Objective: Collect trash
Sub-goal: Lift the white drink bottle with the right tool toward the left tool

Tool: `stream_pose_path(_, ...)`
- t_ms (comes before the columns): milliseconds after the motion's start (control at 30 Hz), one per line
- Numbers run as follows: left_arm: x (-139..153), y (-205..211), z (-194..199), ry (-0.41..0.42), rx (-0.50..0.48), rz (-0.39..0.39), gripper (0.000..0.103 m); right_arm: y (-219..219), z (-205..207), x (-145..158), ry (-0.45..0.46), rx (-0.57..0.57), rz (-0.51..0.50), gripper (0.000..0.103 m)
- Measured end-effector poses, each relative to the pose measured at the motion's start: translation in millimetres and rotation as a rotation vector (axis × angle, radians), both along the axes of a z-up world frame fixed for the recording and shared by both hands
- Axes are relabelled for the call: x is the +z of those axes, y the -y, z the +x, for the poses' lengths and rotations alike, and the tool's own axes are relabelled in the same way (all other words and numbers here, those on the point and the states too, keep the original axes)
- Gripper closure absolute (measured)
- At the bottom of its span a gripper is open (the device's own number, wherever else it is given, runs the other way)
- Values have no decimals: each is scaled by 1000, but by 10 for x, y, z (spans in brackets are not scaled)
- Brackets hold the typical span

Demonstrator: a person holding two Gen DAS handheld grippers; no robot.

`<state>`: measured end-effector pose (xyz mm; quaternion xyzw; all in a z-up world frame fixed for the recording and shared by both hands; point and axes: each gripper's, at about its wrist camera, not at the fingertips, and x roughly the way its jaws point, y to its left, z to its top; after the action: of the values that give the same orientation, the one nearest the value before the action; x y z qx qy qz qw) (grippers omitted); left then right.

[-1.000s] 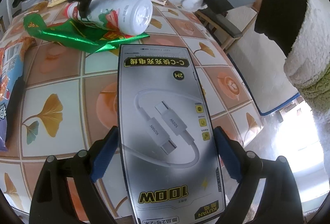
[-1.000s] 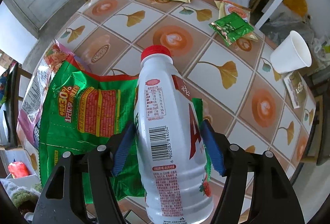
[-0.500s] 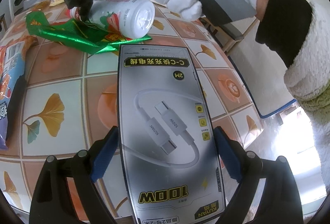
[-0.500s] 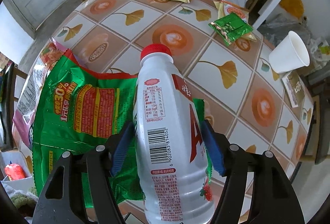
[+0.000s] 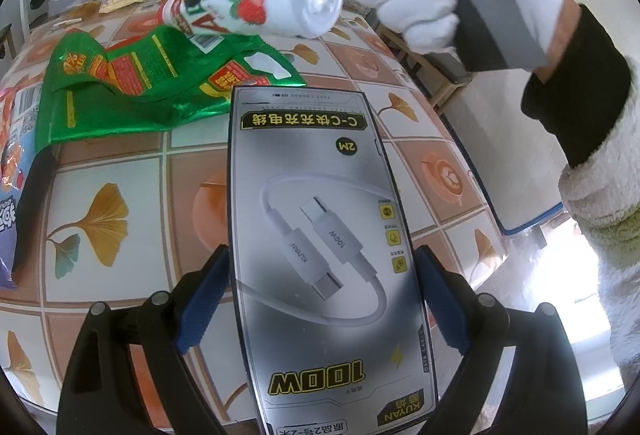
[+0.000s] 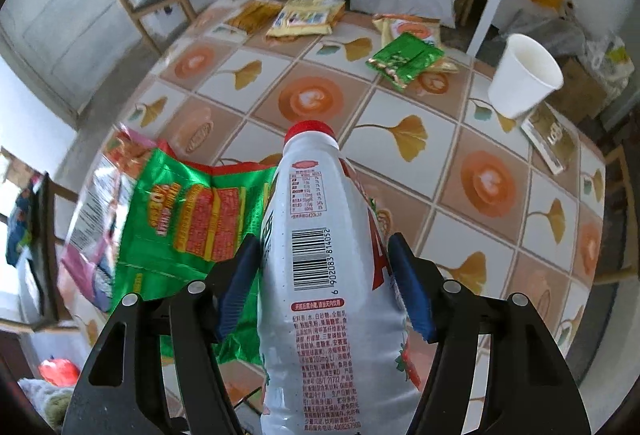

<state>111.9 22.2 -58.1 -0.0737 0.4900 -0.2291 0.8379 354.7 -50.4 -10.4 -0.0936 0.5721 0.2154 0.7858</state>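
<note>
The strawberry drink bottle [image 6: 324,275] is up off the surface [image 6: 452,139] now, lifted clear since a moment ago, clamped between the right tongs [image 6: 324,275], red cap pointing away. The green snack bag [image 6: 192,219] that lay under it stays behind, below and left of those tongs. The left tongs [image 5: 320,299] hold steady, gripping the charging cable box [image 5: 320,235]. Both loads look ready for binning; wrappers and a paper cup [image 6: 524,79] remain beyond.
</note>
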Motion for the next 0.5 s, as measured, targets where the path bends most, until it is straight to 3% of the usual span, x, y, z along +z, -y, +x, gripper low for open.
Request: stream_pose_path(500, 27, -60, -10, 2, 27, -8, 15, 998, -491, 432, 62, -213, 202, 41)
